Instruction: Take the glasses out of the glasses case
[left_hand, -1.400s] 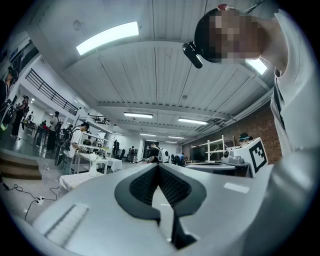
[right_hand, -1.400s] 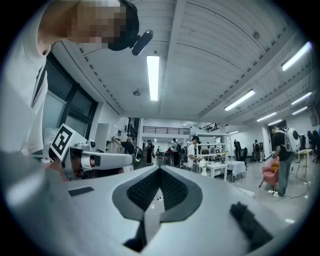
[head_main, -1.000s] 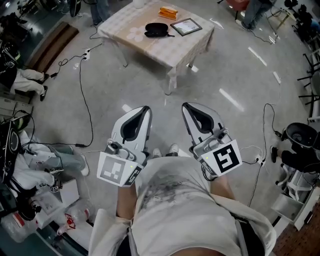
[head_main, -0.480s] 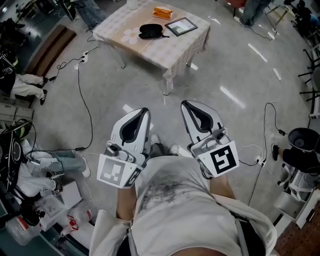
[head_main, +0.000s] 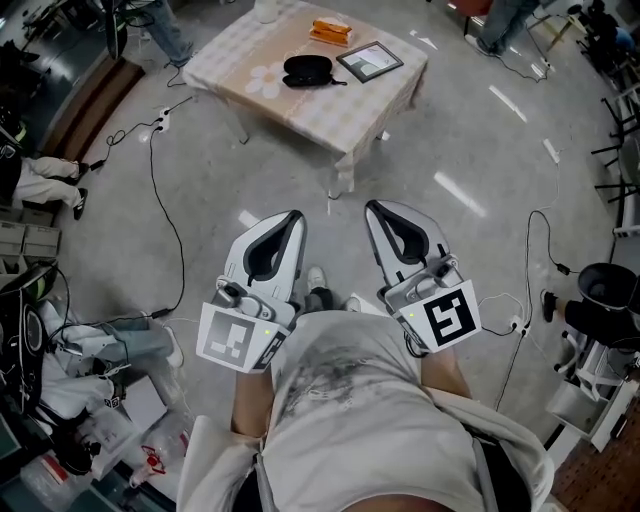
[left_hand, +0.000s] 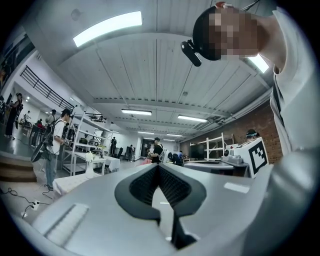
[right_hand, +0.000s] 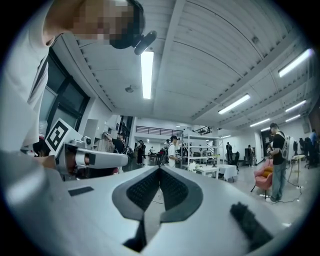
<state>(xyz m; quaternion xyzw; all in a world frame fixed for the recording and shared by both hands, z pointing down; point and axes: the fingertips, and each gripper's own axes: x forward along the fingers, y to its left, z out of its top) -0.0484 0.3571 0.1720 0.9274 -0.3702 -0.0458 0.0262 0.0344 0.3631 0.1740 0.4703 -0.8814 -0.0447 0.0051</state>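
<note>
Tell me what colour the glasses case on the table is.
Black. The glasses case shows best in the head view, on the table.

Floor (head_main: 285, 175) up to the table (head_main: 330, 108) is open, cable (head_main: 163, 215) off to the left; glasses case (head_main: 308, 69) has free cloth near-side, framed picture (head_main: 370, 61) crowds its right, orange pack (head_main: 330, 30) behind.

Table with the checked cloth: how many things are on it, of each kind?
Black glasses case: 1
Orange thing: 1
Framed picture: 1
White thing, cut off at the picture's top edge: 1
Total: 4
</note>
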